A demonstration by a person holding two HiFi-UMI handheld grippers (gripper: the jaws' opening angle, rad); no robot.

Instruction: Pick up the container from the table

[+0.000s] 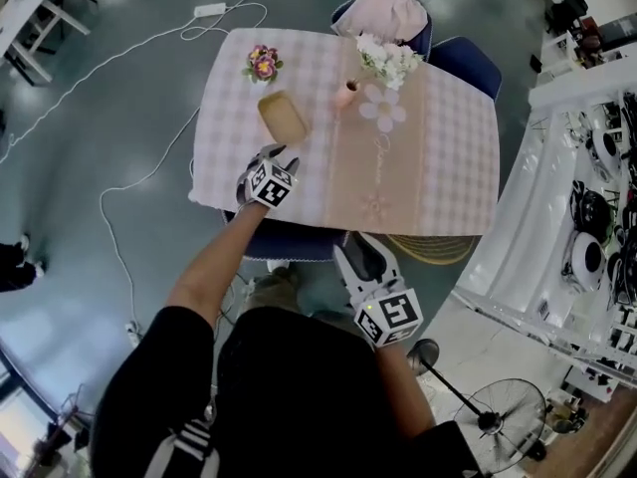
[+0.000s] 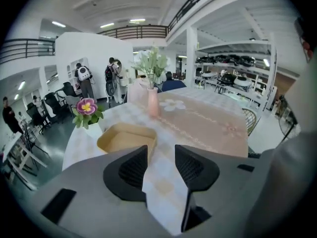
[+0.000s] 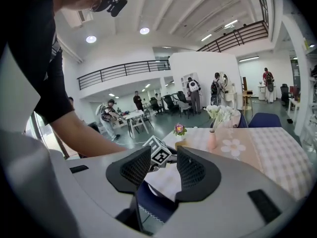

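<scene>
Tan container [image 1: 283, 117] sits on the checked table [image 1: 448, 147], left of the pink vase [image 1: 346, 94], empty inside. Left gripper [image 1: 276, 154] over the near table edge, just short of the container, jaws wide, only cloth between them. Right gripper [image 1: 358, 248] off the table's near edge, jaws apart, holding nothing
</scene>
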